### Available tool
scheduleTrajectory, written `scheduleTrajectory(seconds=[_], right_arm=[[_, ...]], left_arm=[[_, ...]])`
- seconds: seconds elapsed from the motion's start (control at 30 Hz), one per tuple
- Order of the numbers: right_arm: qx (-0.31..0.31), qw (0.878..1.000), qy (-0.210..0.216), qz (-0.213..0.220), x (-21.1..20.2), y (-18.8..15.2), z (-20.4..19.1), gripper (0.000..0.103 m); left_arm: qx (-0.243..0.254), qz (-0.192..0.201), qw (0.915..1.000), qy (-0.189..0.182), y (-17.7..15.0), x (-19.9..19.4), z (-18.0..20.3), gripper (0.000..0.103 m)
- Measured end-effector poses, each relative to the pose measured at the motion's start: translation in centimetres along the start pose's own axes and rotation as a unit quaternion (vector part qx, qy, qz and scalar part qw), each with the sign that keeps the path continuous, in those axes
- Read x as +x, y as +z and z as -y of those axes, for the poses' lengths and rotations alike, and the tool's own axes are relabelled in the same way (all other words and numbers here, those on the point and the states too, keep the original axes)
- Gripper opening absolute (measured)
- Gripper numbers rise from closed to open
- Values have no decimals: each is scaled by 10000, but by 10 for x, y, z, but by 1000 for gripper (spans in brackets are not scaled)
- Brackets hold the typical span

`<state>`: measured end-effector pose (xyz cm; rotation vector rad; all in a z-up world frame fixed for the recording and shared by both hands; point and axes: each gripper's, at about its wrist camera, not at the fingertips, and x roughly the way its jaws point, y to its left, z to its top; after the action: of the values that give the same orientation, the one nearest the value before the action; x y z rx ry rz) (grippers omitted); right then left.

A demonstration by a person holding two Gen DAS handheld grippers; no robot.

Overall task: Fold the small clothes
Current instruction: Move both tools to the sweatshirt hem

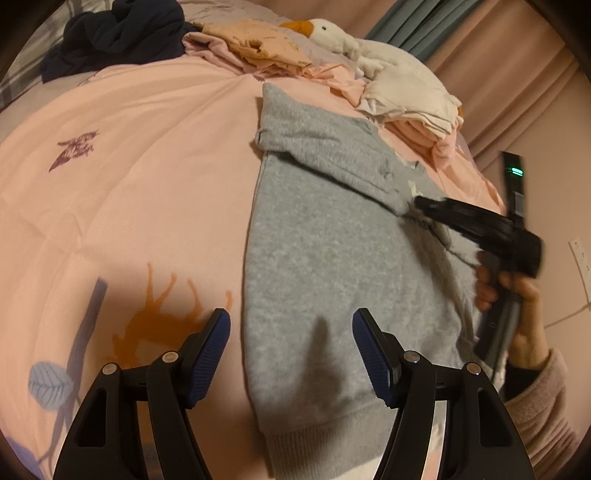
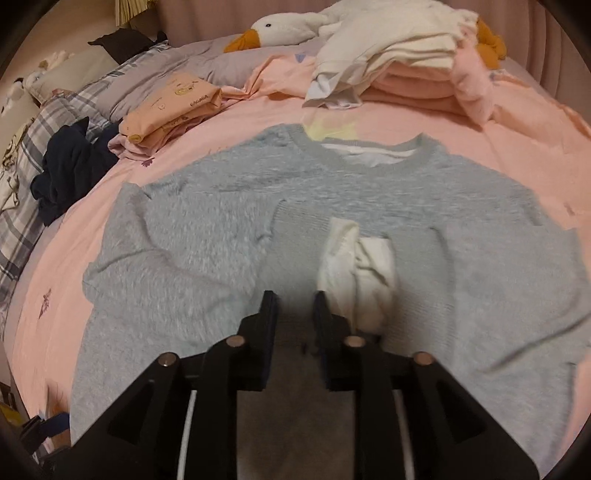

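A grey sweatshirt (image 1: 332, 266) (image 2: 369, 184) lies flat on the pink bed cover (image 1: 129, 192). One sleeve (image 1: 325, 147) is folded across its chest. My left gripper (image 1: 291, 317) hangs open above the sweatshirt's lower left edge, with nothing between its blue pads (image 1: 210, 350). My right gripper (image 2: 294, 295) (image 1: 419, 203), held in a hand (image 1: 517, 295), points at the folded sleeve's cuff. Its jaws stand a narrow gap apart with only grey cloth showing beyond them. A white bit of fabric (image 2: 354, 273) lies just right of its fingers.
At the head of the bed lie a plush goose (image 1: 332, 31) (image 2: 280, 27), a folded pink and white pile (image 1: 406, 99) (image 2: 388, 62), folded peach printed clothes (image 1: 258, 44) (image 2: 173, 103) and a crumpled navy garment (image 1: 118, 33) (image 2: 70, 166). Curtains and a wall stand to the right.
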<state>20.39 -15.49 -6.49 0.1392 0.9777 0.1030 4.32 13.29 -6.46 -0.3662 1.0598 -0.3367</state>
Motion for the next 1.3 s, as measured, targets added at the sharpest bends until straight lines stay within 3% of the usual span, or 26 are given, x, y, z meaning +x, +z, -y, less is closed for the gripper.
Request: scheduleTrajectory(seconds=[0.03,0.1,0.17,0.43,0.63,0.73,1.03,1.13,1.3], right_arm=[[-9,9999,132,90,-14,-4,3,23],[69,9991,318,284,-42,-18,13,33],[281,9981,414,354,-69,-36,28,50],[1533,9870,308,358,-146,-132,130,58],[2272,9719,587,194,-168,-195,180,59],[2518,9645,800,58,-165,-215,187,59],[2603,9476,1846,-128,-162,-236,174,60],[2631,9443,1974,-67,-156,-235,166,61],[2604,9405,2182,25,-142,-224,154,61]], left_arm=[[-20,-22,10000,-38,-2,-2,-1,67],[-80,-67,9999,-132,-6,-4,-4,67],[-200,-112,9994,-257,-10,-7,-7,67],[-605,-258,9923,-1047,-27,-9,-13,67],[-871,-187,9884,-1233,-35,-15,-14,67],[-944,-367,9818,-1606,-40,-10,-13,67],[-941,-420,9798,-1712,-49,-11,-5,67],[-1112,-410,9753,-1865,-45,-6,-4,67],[-1060,-394,9745,-1938,-35,6,6,67]])
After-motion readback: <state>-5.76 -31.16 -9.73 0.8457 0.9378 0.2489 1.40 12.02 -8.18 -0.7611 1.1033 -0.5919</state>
